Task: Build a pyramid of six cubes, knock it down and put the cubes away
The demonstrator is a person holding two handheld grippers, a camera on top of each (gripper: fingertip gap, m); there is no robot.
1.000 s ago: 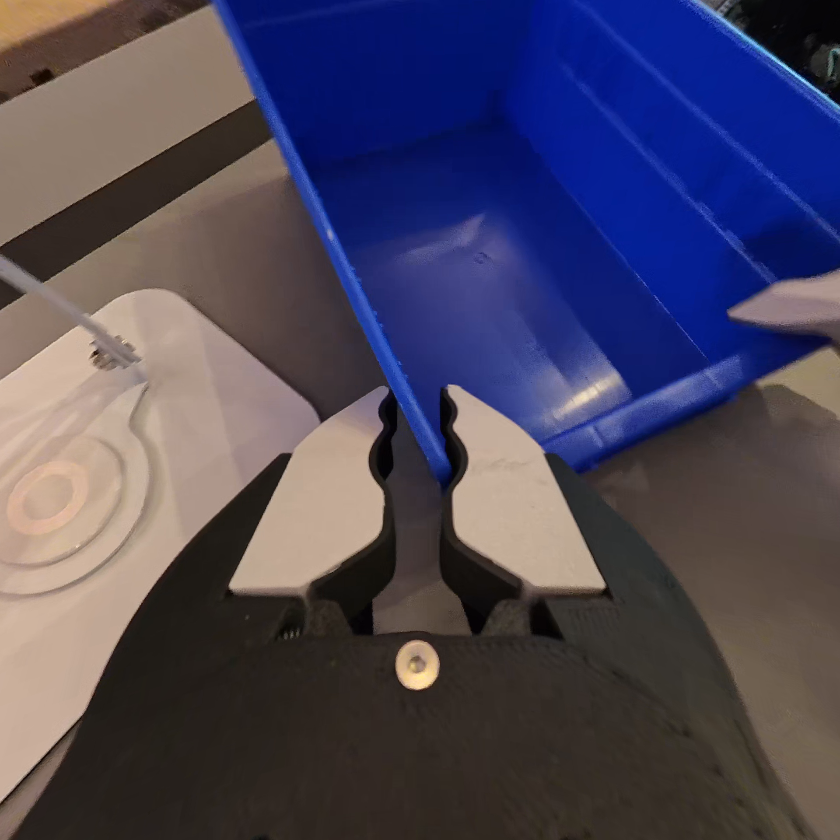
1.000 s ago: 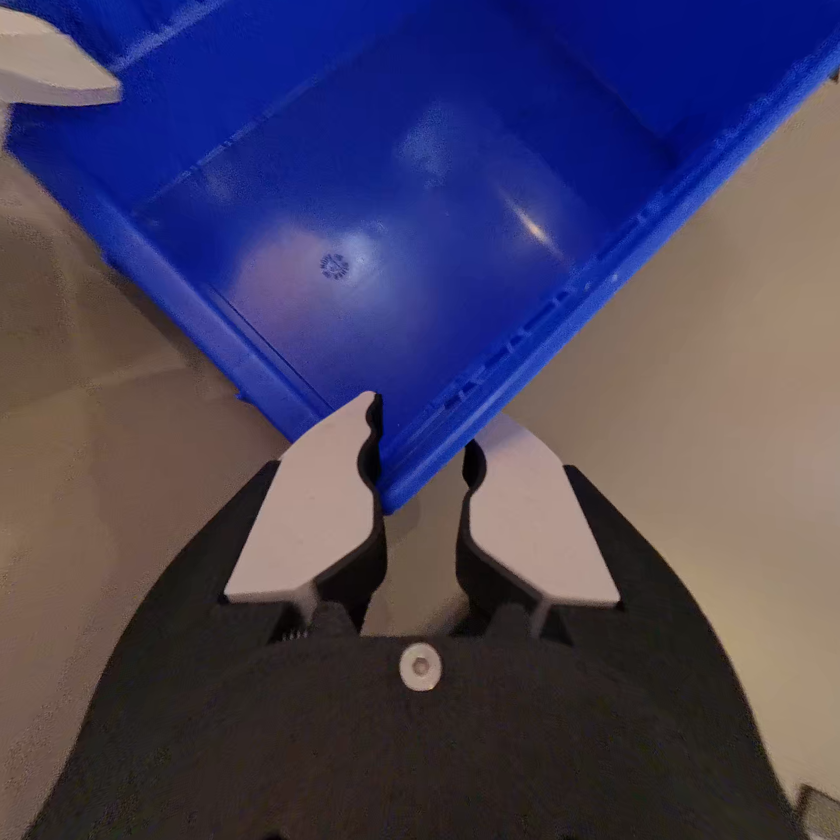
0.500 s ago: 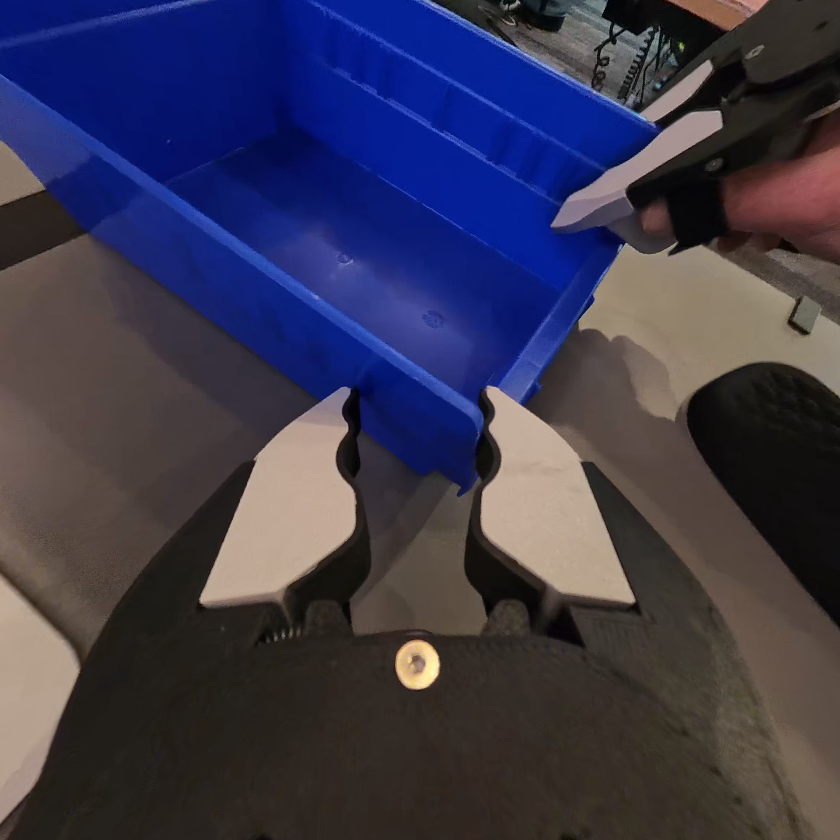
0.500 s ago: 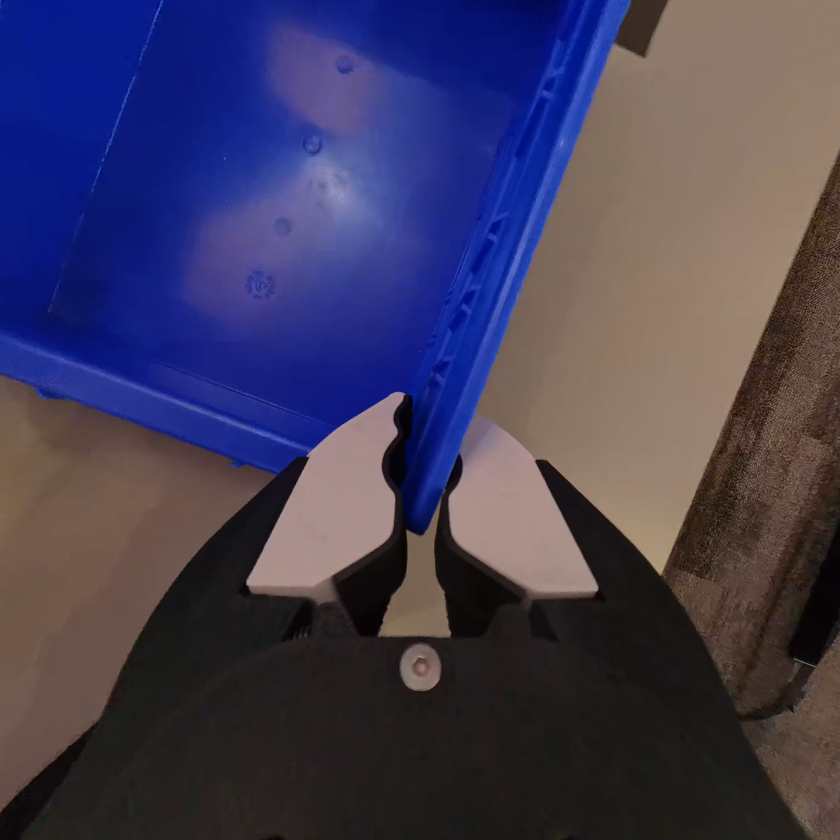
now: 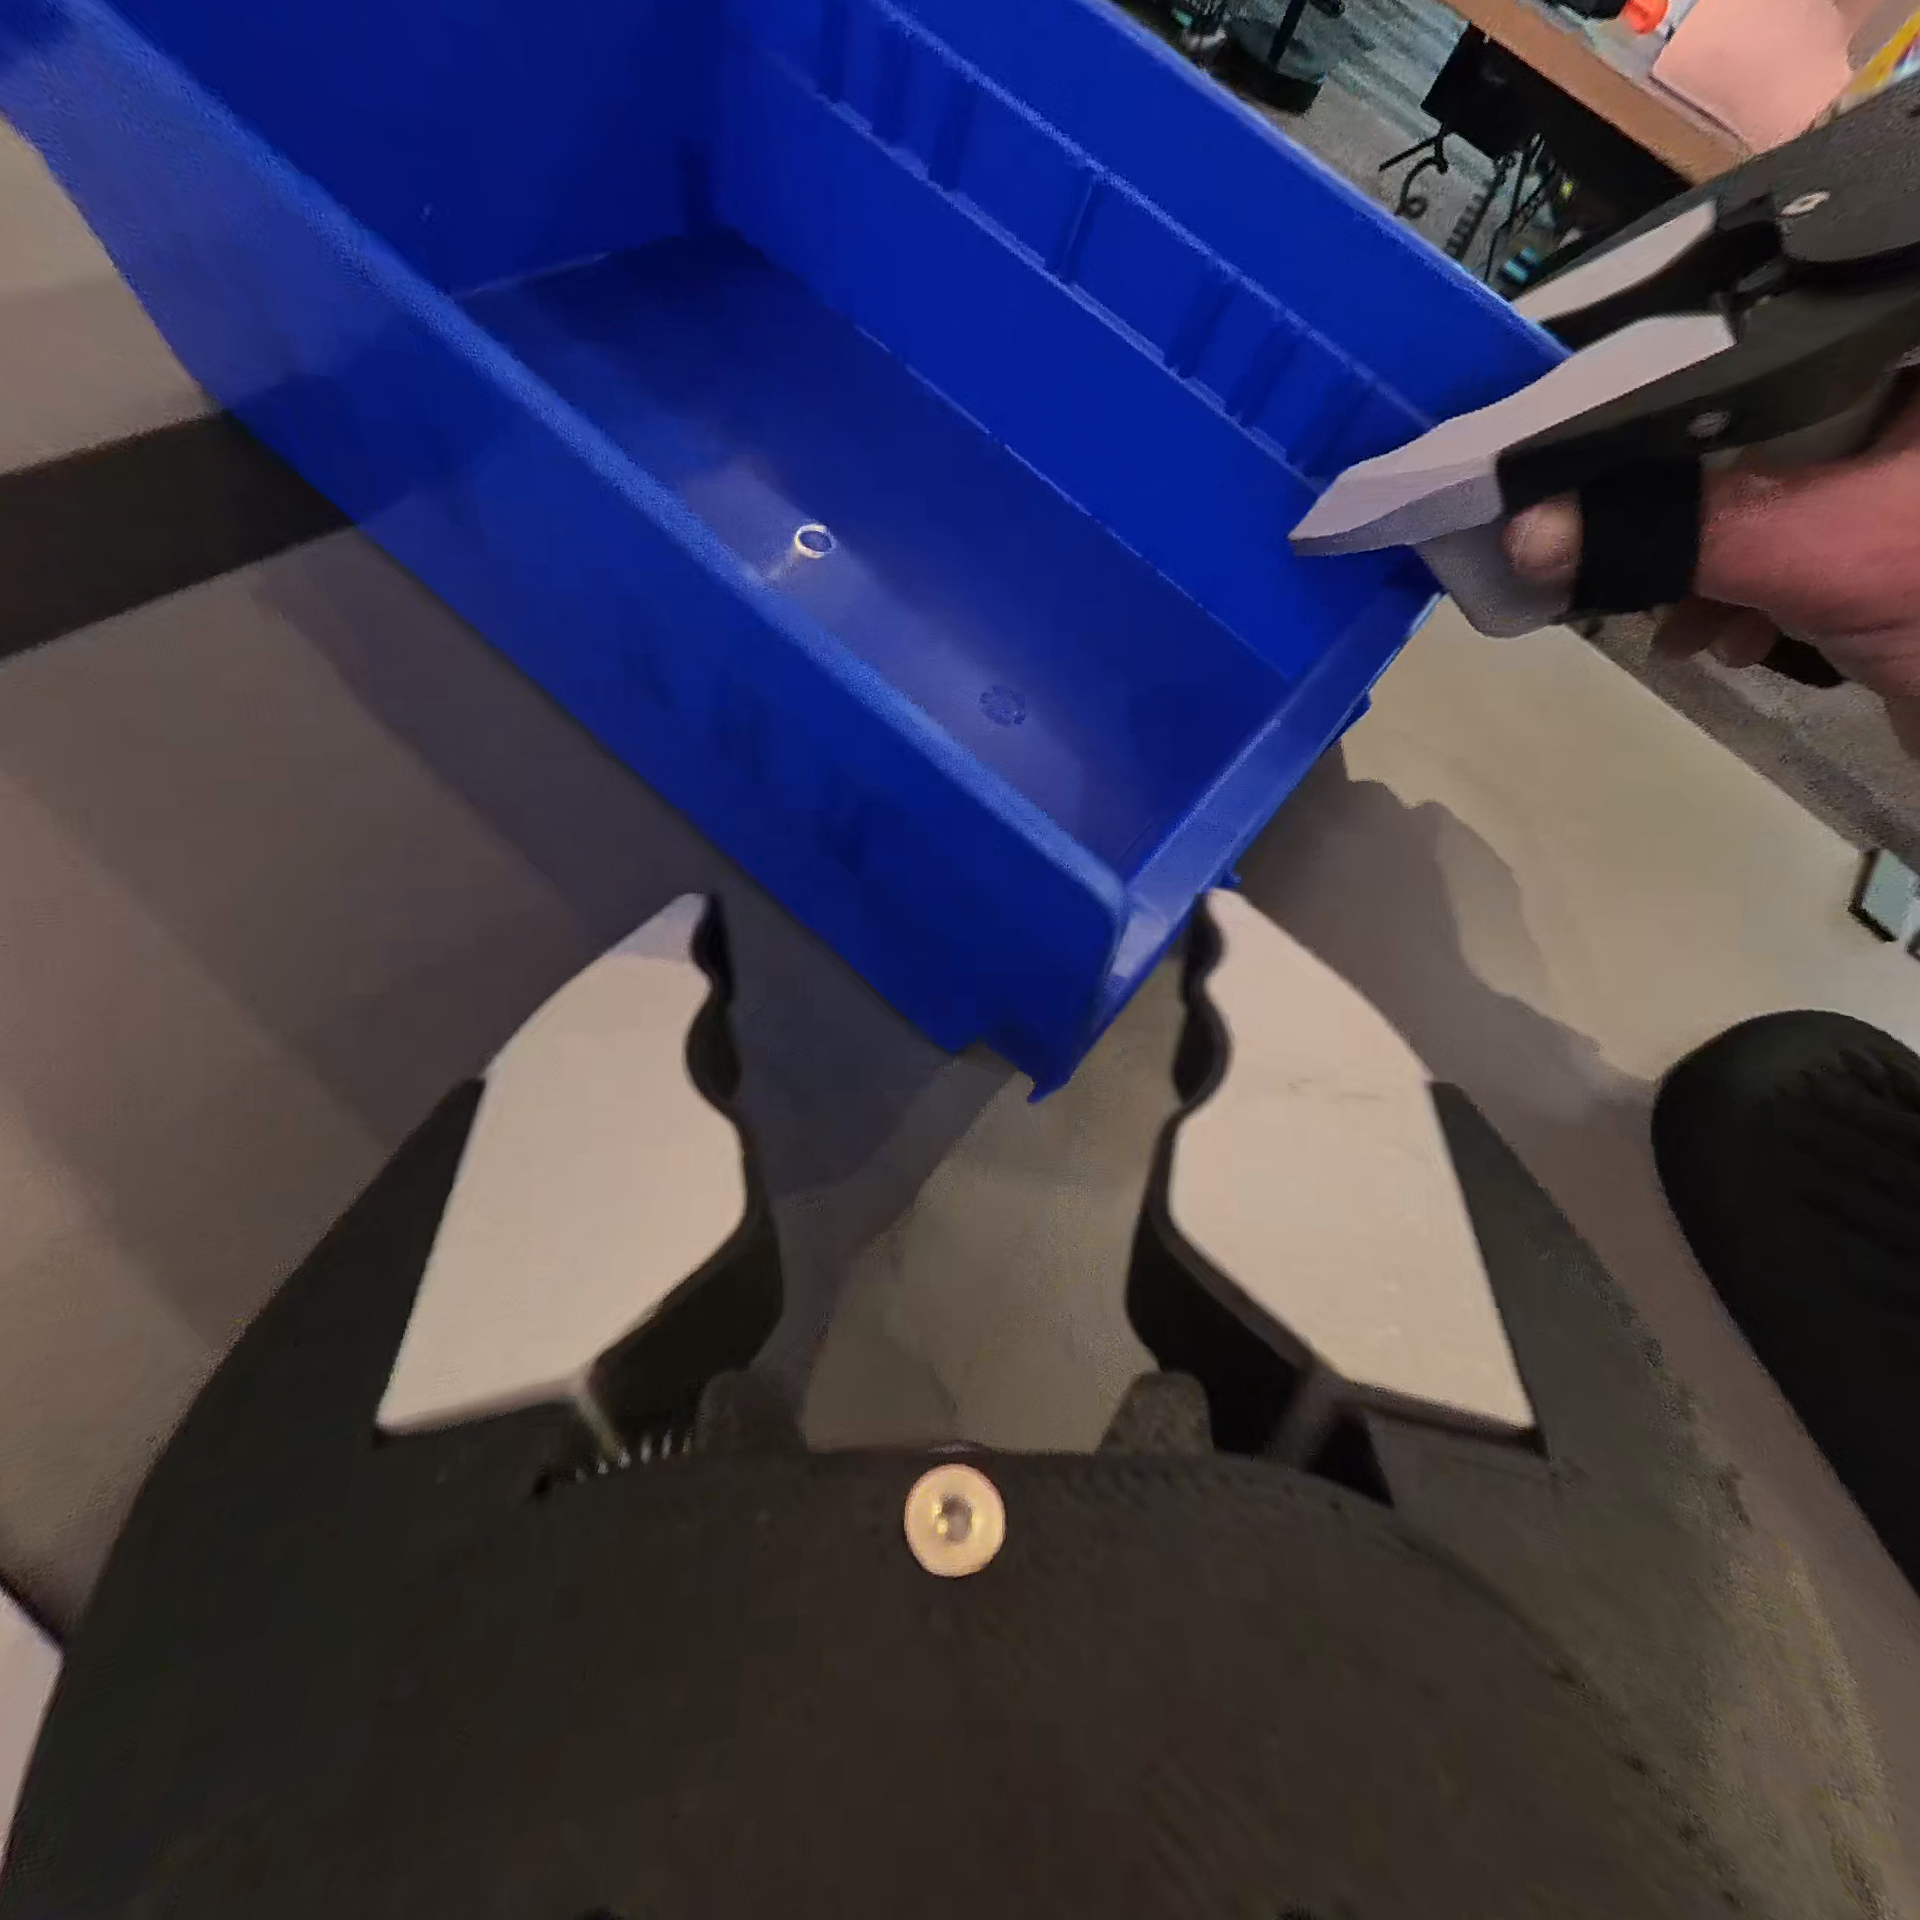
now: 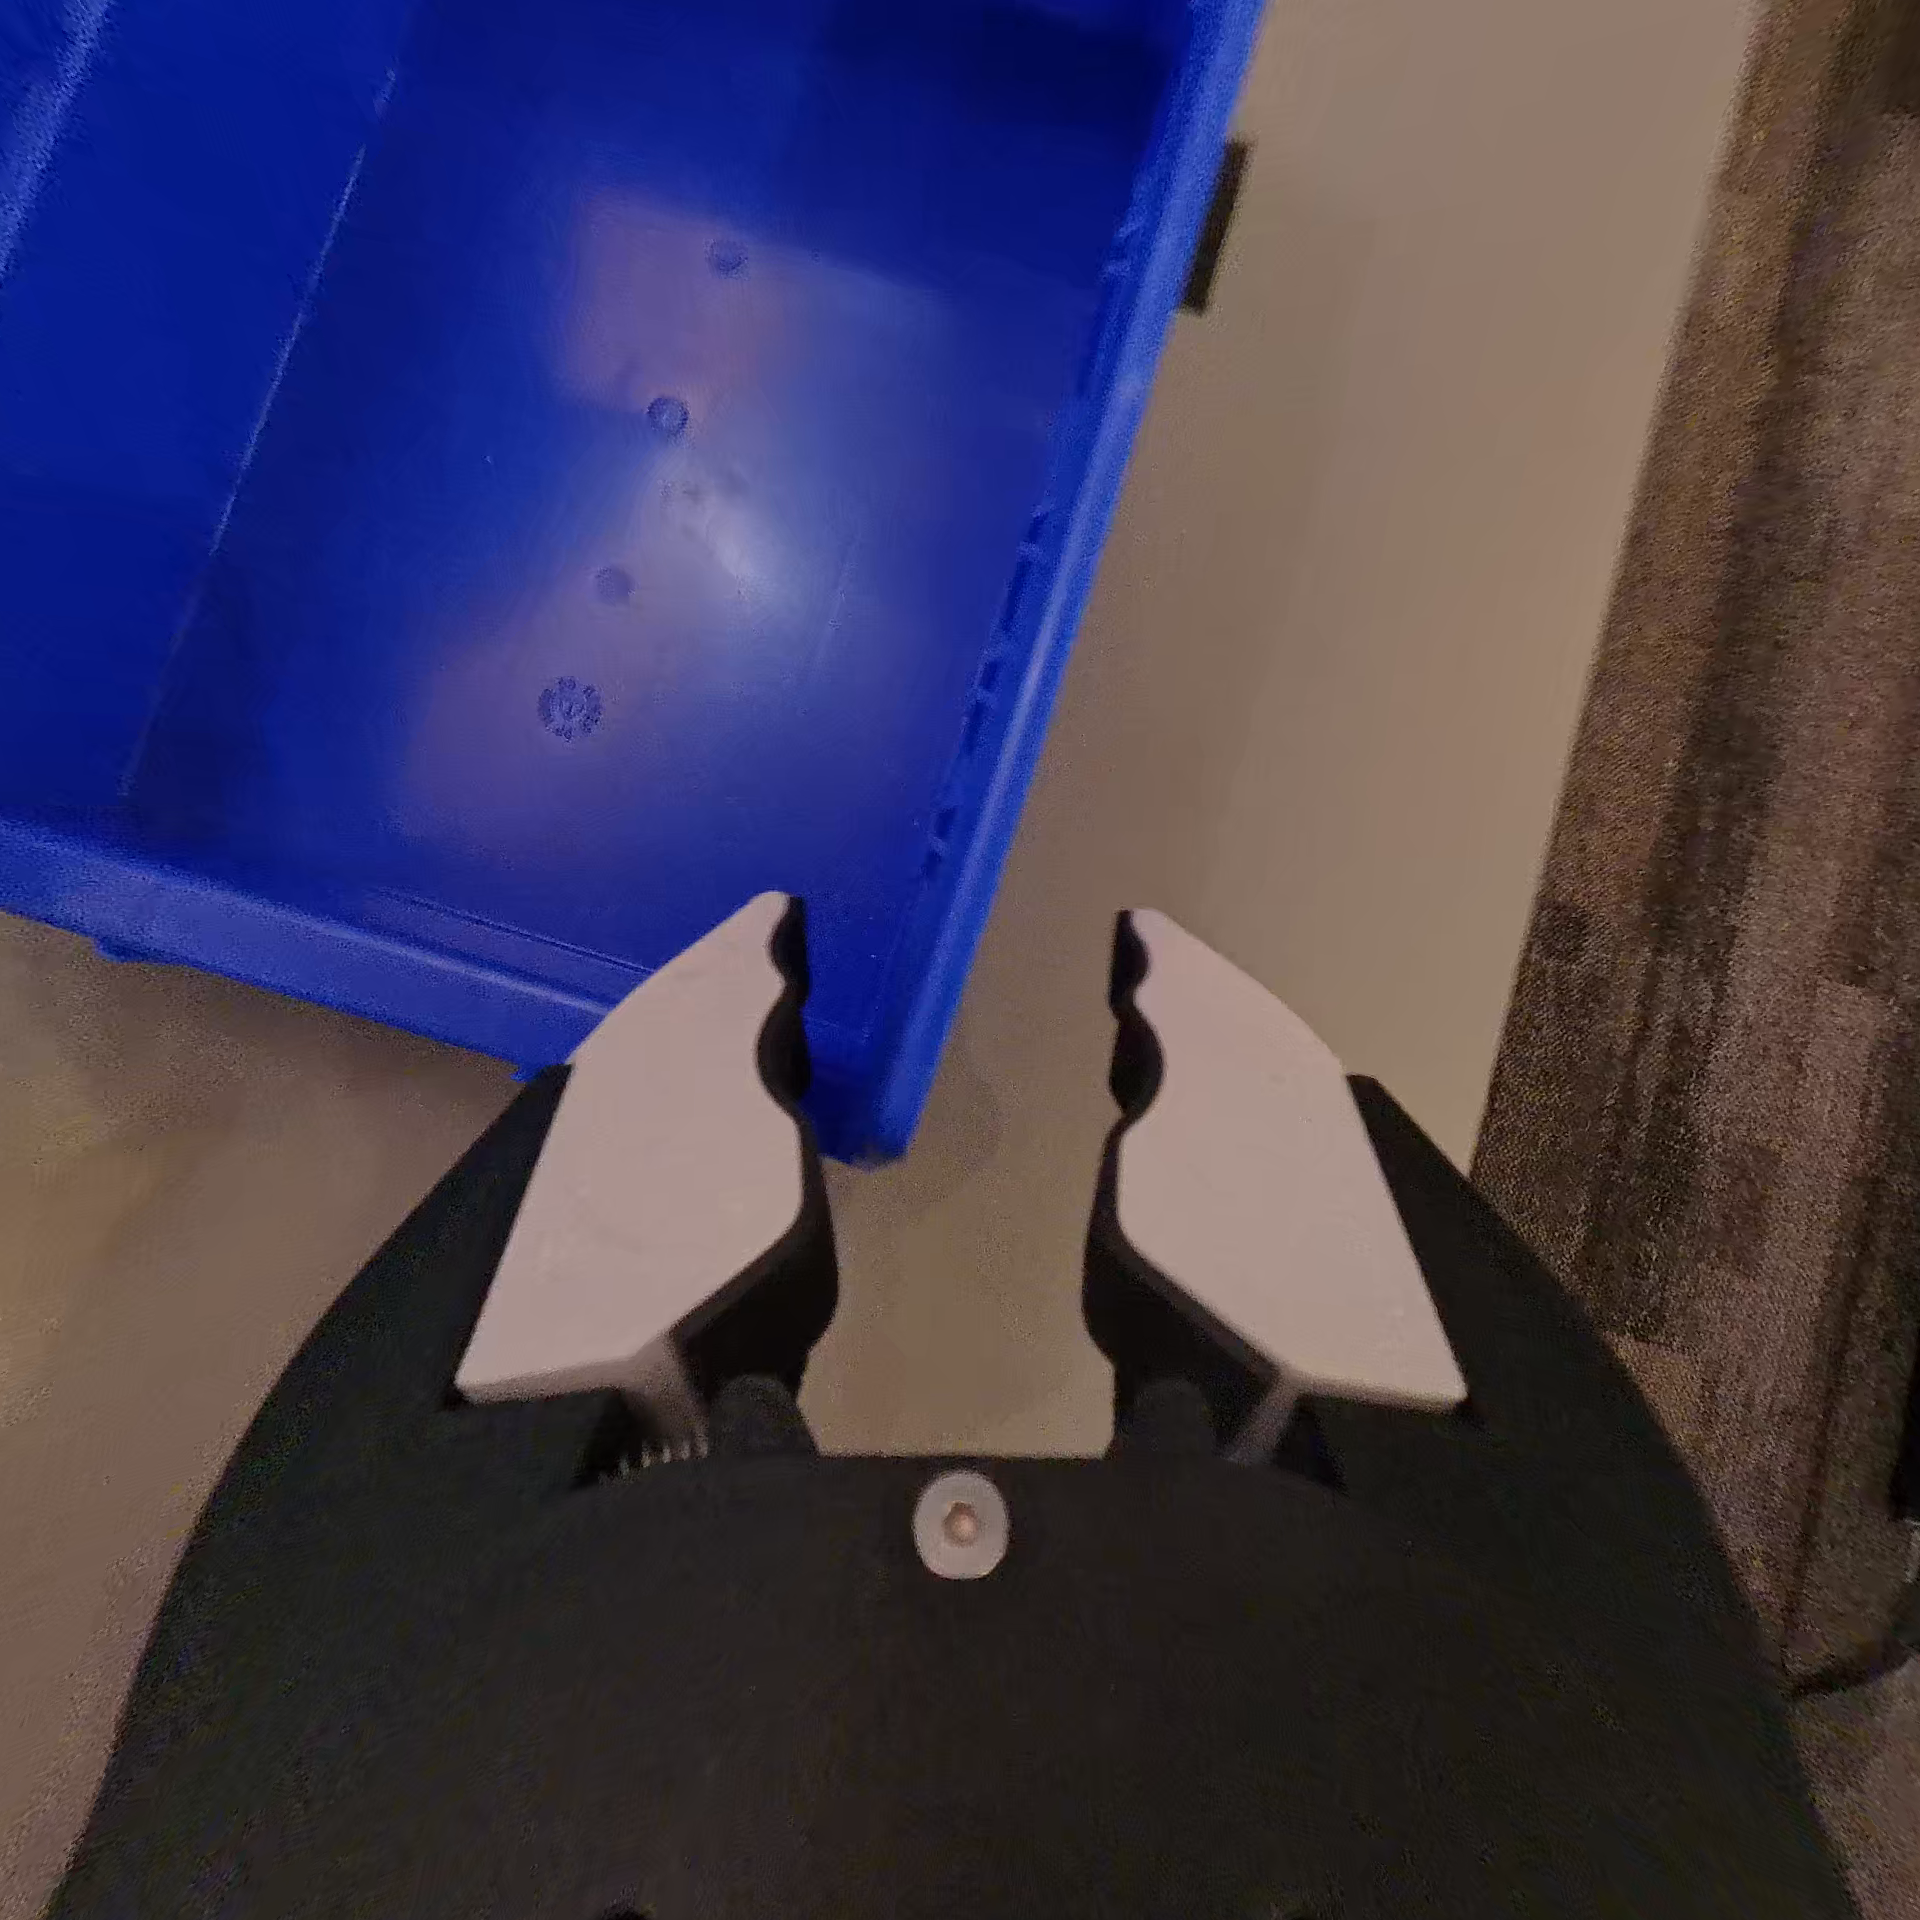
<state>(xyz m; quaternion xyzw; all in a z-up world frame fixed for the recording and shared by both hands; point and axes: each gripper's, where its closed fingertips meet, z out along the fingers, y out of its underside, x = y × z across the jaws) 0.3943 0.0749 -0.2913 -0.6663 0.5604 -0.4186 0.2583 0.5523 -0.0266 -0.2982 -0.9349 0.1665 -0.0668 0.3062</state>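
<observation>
Bin (image 5: 644,436) empty | both jaws open, unloaded | hand (image 5: 1787,582) only in left view | carpet (image 6: 1714,831) only right

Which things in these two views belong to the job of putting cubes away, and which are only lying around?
Part of the job:
- blue bin, empty inside, no cube in view
- left claw, open at a bin corner
- right claw, open over another bin corner

Just lying about:
- table
- carpet
- dark strip across the table
- black padded object
</observation>
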